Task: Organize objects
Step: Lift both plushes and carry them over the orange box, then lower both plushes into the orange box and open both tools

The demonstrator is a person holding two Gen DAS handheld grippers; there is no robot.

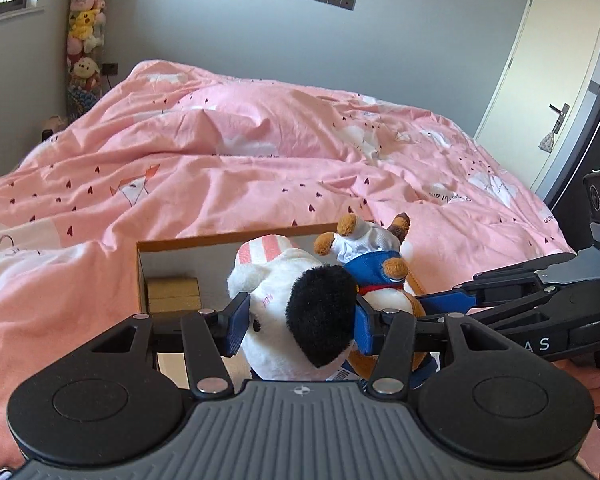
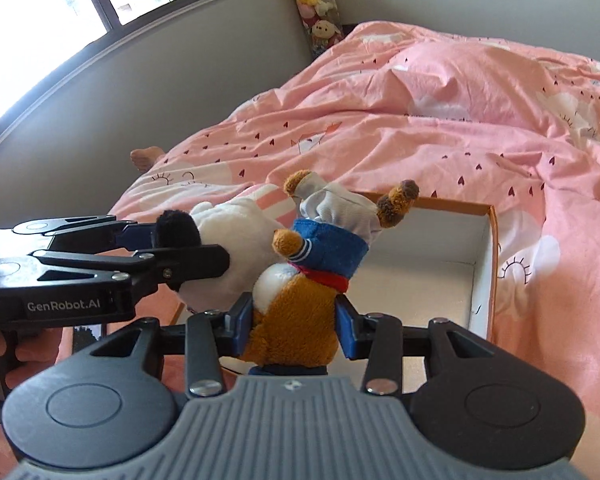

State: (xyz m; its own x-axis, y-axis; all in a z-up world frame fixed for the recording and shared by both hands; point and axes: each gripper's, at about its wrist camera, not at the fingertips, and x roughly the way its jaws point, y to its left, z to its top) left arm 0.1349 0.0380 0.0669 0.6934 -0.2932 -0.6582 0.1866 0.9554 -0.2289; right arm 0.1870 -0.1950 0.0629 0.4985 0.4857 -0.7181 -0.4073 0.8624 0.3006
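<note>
Plush toys, two, both held above an open cardboard box (image 2: 482, 264) on the bed's pink duvet (image 1: 220, 160), near the foot edge. Left hand-held gripper (image 1: 300, 324) clamps the white plush with black ear (image 1: 292, 304), pads pressing each side, jaws about half spread. Right hand-held gripper (image 2: 294, 330) pinches the brown plush in blue sailor top (image 2: 300, 304), upside down, jaws narrower. The toys touch each other. Small tan box (image 1: 174, 294) inside the cardboard box's left corner.

Both hand-held grippers, left (image 1: 298, 322) and right (image 2: 294, 326), clamp toys, angled downward.
</note>
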